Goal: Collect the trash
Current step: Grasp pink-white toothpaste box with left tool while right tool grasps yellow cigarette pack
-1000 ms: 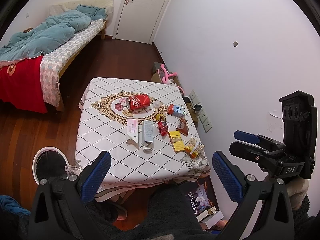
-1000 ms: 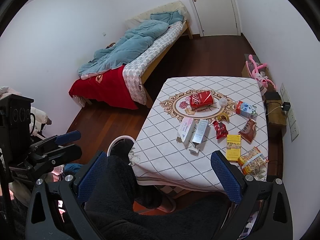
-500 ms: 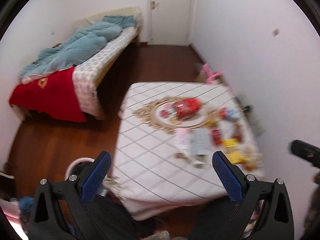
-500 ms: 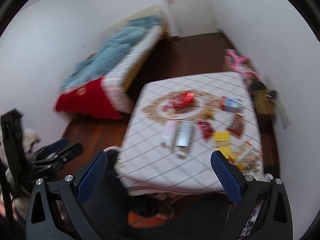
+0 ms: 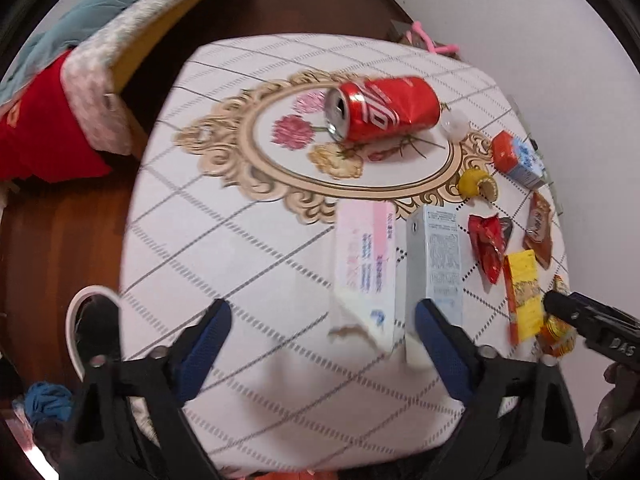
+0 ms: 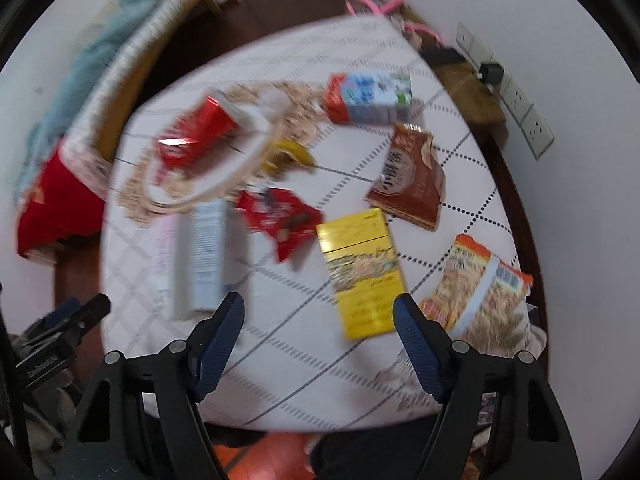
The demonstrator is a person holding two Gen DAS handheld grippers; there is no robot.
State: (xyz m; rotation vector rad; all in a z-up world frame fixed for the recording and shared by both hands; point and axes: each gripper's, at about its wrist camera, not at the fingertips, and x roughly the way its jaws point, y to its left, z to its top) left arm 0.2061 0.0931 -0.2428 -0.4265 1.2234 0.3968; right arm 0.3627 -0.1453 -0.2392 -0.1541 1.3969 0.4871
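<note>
Both wrist cameras look steeply down along open jaws from close above the desk (image 5: 208, 208), sharing its littered middle.

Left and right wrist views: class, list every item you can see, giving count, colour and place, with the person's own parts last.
table: one, white patterned cloth, centre.
soda can: one, red, lying on the medallion.
long boxes: two, pink-white and grey, side by side, near edge.
milk carton: one, red and blue, far right.
red wrapper: one, mid table.
brown packet: one, right.
yellow box: one, near right.
noodle bag: one, orange, right edge.
bed: one, red and teal covers, left.
left claw: open, empty.
right claw: open, empty.
</note>
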